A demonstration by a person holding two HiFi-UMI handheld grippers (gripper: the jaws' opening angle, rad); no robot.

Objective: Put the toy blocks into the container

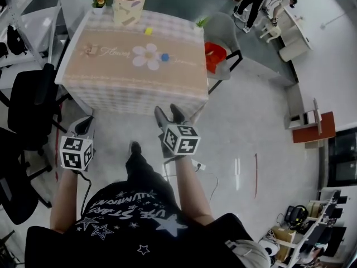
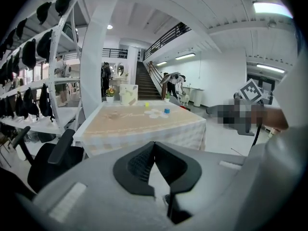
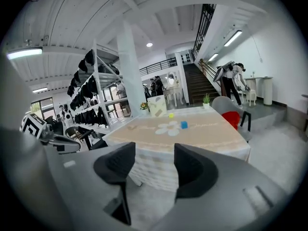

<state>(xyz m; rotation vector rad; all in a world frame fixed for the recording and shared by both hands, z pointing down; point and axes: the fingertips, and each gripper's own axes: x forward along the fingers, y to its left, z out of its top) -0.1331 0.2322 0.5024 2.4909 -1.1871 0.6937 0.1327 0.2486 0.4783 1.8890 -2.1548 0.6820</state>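
Head view, container (image 1: 129, 5) upright at far edge of table (image 1: 111, 88), mouth up, yellow block (image 1: 148, 30) and blue block (image 1: 164, 56) on tabletop, left gripper (image 1: 82, 125) before table's near edge, jaws together, right gripper (image 1: 169, 115) likewise, jaws apart, empty

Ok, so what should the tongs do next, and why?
Probably move the open right tongs forward to the blue block, the nearer one. It and the yellow block lie on the table, outside the container, and the tongs are empty, short of the table's edge.
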